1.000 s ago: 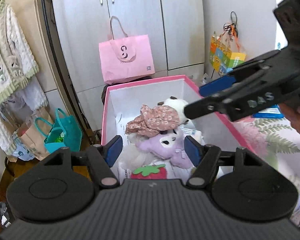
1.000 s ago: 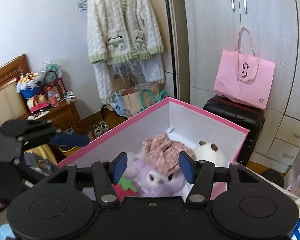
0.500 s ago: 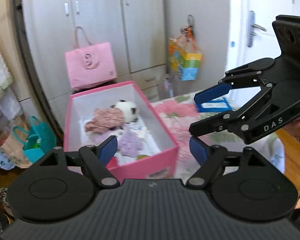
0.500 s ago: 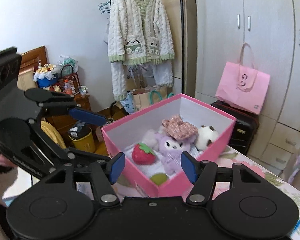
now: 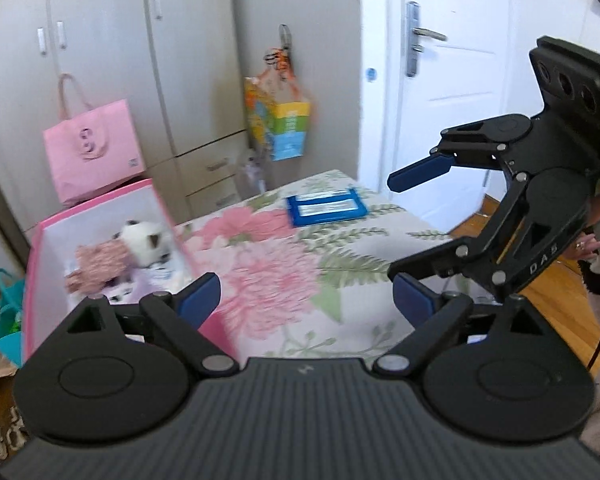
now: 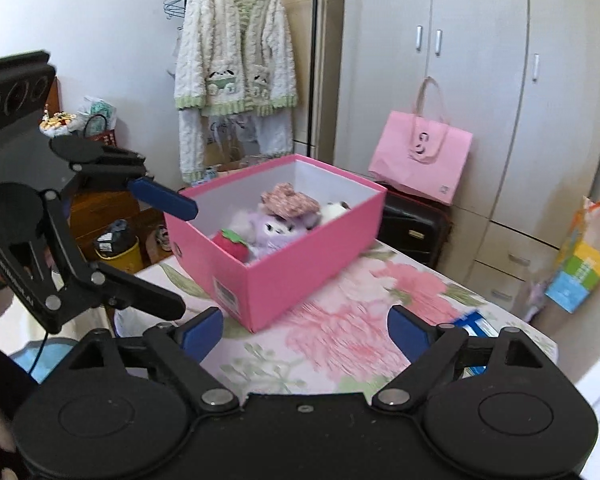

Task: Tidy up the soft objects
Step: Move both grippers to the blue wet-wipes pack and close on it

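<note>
A pink box (image 6: 300,276) stands on the flower-print table (image 6: 340,340). It holds a red strawberry plush (image 6: 230,242), a purple plush (image 6: 268,228), a floral cloth piece (image 6: 286,200) and a white plush (image 6: 334,210). In the left wrist view the box (image 5: 32,280) sits at the left, blurred, with the white plush (image 5: 144,240) showing. My left gripper (image 5: 306,300) hangs over the table to the right of the box, jaws opening, nothing between them. My right gripper (image 6: 306,332) is in front of the box, also opening and holding nothing. Each gripper appears in the other's view: right gripper (image 5: 396,220), left gripper (image 6: 176,254).
A blue flat pack (image 5: 326,210) lies at the table's far side. A pink bag (image 6: 420,160) rests on a black suitcase (image 6: 412,232) before the wardrobe. A coloured bag (image 5: 278,120) hangs on a cupboard by the white door (image 5: 440,80). A cardigan (image 6: 236,60) hangs at left.
Both grippers have drawn back from over the box and spread their jaws wider. The left view has swung right onto the table; the box now sits smaller and farther.
</note>
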